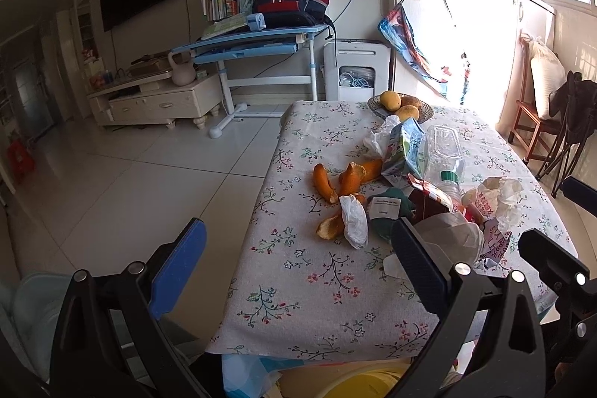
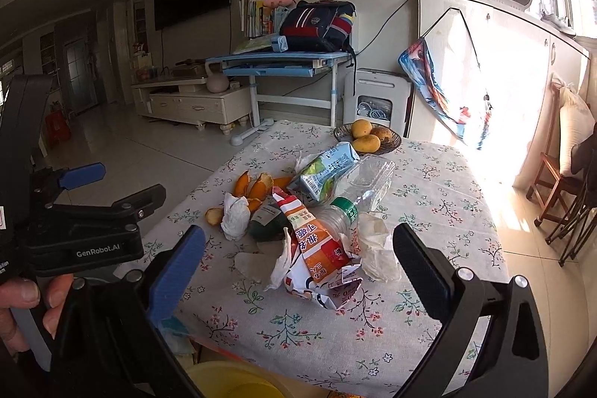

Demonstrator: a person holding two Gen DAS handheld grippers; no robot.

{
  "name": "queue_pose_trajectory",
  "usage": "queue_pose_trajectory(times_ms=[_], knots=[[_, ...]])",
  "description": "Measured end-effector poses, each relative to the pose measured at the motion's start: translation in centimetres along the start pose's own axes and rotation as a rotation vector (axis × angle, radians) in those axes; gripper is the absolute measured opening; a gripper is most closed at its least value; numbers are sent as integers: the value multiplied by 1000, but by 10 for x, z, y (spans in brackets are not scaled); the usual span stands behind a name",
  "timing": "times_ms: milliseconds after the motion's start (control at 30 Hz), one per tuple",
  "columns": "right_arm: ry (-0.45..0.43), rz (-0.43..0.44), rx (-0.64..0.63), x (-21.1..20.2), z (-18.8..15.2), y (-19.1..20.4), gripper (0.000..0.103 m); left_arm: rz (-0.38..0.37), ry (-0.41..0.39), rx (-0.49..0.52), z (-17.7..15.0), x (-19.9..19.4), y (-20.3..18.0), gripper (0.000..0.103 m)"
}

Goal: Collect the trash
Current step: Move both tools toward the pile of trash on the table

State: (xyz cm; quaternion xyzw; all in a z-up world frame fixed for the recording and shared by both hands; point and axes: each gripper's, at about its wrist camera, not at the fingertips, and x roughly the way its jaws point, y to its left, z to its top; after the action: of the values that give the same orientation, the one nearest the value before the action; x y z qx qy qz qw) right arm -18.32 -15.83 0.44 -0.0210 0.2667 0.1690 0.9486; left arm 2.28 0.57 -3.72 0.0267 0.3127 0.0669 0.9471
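- Left view: the left gripper (image 1: 298,267) has its fingers spread and holds nothing. The trash pile (image 1: 410,189) lies on the right half of the worktop (image 1: 298,304); better to approach from its near edge.
- Right view: the right gripper (image 2: 298,267) also has spread, empty fingers, around the near crumpled wrapper (image 2: 317,248). The wrapper's long axis runs near to far, and so does that of the plastic bottle (image 2: 358,196), cap toward us.

The left gripper (image 1: 298,267) was held with its jaws spread wide, gripping nothing. The right gripper (image 2: 298,271) was likewise held with jaws fully apart and unloaded. The person's left hand (image 2: 22,308) gripped the left gripper's handle, fingers wrapped round it.
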Motion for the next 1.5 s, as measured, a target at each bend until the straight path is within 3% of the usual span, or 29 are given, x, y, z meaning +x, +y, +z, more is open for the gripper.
queue_pose_trajectory(times_ms=[167, 300, 533, 733, 967, 1067, 1233, 1333, 1400, 1500], knots=[[15, 1, 6, 2, 1, -6, 96, -7, 11, 2, -1, 4, -1, 96], [40, 17, 17, 7, -1, -10, 84, -18, 29, 8, -2, 9, -3, 96], [71, -14, 44, 12, -1, -23, 84, -62, 68, 40, -7, 18, -13, 96], [89, -64, 81, 14, -5, -41, 83, -215, 93, 74, -13, 22, -37, 96], [78, -74, 214, 10, -6, -76, 83, -302, 97, 190, -23, 26, -93, 96], [72, -66, 235, 8, -7, -80, 83, -311, 122, 160, -22, 34, -103, 96], [77, -55, 263, 9, -9, -88, 83, -355, 201, -28, -17, 62, -96, 95], [84, -51, 265, 11, -11, -89, 83, -361, 224, -73, -16, 76, -92, 67], [93, -45, 261, 14, -10, -89, 83, -373, 250, -81, -17, 86, -88, 32], [102, -34, 253, 20, -10, -86, 83, -378, 253, -75, -16, 90, -80, 9]])
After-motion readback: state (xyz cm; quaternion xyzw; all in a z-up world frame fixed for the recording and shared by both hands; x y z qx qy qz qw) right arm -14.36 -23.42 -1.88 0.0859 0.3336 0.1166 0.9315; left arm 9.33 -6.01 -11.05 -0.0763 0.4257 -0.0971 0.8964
